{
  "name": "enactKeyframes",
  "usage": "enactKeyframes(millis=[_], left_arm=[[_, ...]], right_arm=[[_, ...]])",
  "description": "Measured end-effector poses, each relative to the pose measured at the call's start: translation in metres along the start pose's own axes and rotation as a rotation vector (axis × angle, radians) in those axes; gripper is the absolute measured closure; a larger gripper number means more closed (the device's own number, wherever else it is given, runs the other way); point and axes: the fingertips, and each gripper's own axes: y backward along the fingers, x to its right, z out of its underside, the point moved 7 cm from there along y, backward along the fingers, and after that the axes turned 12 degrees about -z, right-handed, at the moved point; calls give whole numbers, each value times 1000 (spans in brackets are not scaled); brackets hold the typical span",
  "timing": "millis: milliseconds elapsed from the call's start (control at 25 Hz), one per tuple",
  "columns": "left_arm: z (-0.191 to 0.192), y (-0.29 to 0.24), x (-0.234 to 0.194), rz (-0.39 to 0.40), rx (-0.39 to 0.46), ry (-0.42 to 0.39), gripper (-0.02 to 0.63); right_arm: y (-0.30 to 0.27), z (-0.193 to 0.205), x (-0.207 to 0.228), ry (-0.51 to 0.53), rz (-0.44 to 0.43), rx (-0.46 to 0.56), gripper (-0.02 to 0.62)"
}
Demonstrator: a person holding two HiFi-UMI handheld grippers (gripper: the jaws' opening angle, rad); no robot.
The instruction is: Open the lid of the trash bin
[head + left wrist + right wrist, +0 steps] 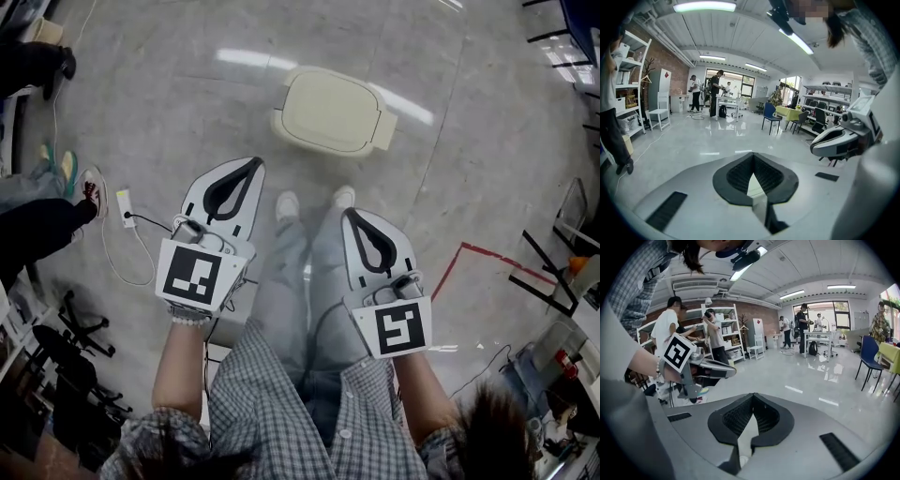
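In the head view a cream trash bin (333, 111) stands on the grey floor ahead of the person's feet, its lid down. My left gripper (251, 166) hovers at waist height, short of the bin and to its left. My right gripper (351, 216) is lower in that view, to the bin's near right. Both have their jaws closed together with nothing between them. In the left gripper view the left gripper (752, 155) points across the room, and the right gripper (752, 395) does the same in its own view. The bin shows in neither gripper view.
A white power strip (126, 207) with its cable lies on the floor at left, near other people's legs (42, 220). Red tape (480, 252) marks the floor at right beside dark chairs (553, 272). A black stand (75, 342) sits at lower left.
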Motion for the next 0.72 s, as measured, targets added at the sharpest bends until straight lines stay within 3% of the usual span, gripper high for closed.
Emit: enactKeyframes(millis=[200, 720], left_arm=[[18, -34, -8, 1, 3, -7, 601], [76, -110, -29, 24, -101, -72, 601]], right_arm=[[-15, 10, 4, -11, -16, -2, 578], [-45, 46, 22, -63, 9, -36, 578]])
